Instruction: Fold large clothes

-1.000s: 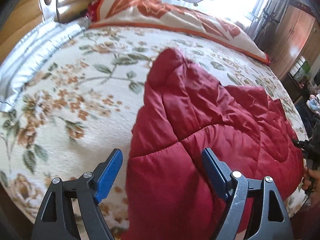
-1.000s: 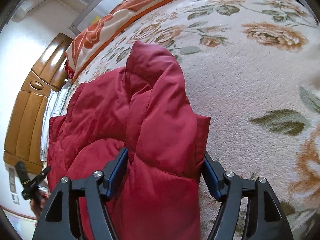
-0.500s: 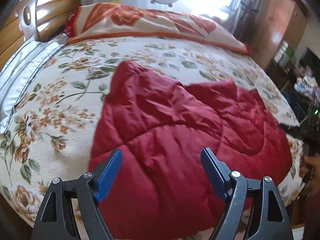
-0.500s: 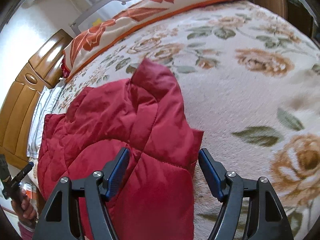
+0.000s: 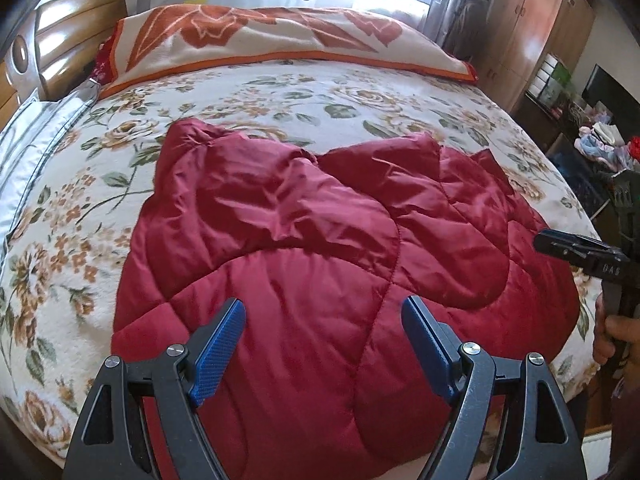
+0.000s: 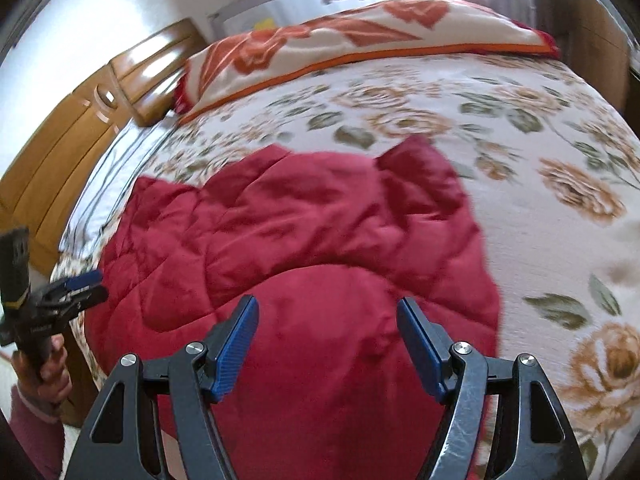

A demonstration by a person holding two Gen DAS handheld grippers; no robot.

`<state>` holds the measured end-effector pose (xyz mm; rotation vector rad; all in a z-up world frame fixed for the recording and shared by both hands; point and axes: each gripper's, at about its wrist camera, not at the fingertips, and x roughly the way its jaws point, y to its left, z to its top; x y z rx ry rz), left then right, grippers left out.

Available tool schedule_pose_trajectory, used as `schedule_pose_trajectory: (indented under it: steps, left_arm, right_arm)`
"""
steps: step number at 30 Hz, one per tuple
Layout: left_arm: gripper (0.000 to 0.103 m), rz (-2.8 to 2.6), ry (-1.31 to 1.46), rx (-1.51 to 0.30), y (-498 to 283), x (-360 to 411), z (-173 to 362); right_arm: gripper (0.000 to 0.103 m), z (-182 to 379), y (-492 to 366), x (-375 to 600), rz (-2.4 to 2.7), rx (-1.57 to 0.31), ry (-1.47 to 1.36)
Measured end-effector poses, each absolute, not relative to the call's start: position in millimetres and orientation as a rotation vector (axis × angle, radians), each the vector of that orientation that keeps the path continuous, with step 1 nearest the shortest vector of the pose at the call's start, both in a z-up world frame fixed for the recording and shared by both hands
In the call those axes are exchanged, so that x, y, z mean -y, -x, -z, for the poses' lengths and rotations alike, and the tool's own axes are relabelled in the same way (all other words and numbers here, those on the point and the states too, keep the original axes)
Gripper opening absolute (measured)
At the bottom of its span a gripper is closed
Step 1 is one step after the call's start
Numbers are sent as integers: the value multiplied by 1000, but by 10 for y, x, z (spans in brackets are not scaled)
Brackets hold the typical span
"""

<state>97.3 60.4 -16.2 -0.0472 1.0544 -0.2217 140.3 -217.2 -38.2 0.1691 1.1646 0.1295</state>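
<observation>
On the near half of the bed lies a red quilted jacket [image 5: 320, 248], satin-sheened, puffy, stitched into broad curved panels, creased along its far edge where two peaked corners rise. Under it, a cream fleece bedspread [image 5: 100, 200] printed with tan roses and green leaves, nap slightly fuzzy. At the far edge, a folded blanket [image 5: 280, 40] in cream with large orange blooms and an orange border. Glossy wooden headboard [image 5: 68, 52] at the left; a wooden wardrobe [image 5: 532, 20] at the right.

Left gripper [image 5: 323, 346]: black arms, blue ribbed pads, jaws apart above the jacket's near panel, nothing between them. Right gripper [image 6: 327, 346]: same build, jaws apart, hovering over the jacket's near right part without pinching cloth. In the right wrist view the left gripper shows at the left edge, held by a hand [image 6: 48, 368] with a pink sleeve.

Against a second ago: the right gripper's pads then stood at either flank of a raised fold of the jacket; now they are clear of it and the fold lies flatter. The left gripper's view has swung from the jacket's left edge to its middle. Both views now take in more of the bed.
</observation>
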Motion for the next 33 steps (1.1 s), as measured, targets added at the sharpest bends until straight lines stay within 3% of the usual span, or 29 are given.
schedule_pose_trajectory:
  steps: [15, 33]
  left_arm:
    - [79, 68, -44, -1161, -1573, -446, 555]
    - [76, -85, 109, -1305, -2635, -906, 1175]
  right_arm:
    - [73, 903, -1855, 1941, -135, -1271, -78]
    - [78, 1396, -2635, 2192, -55, -1404, -203]
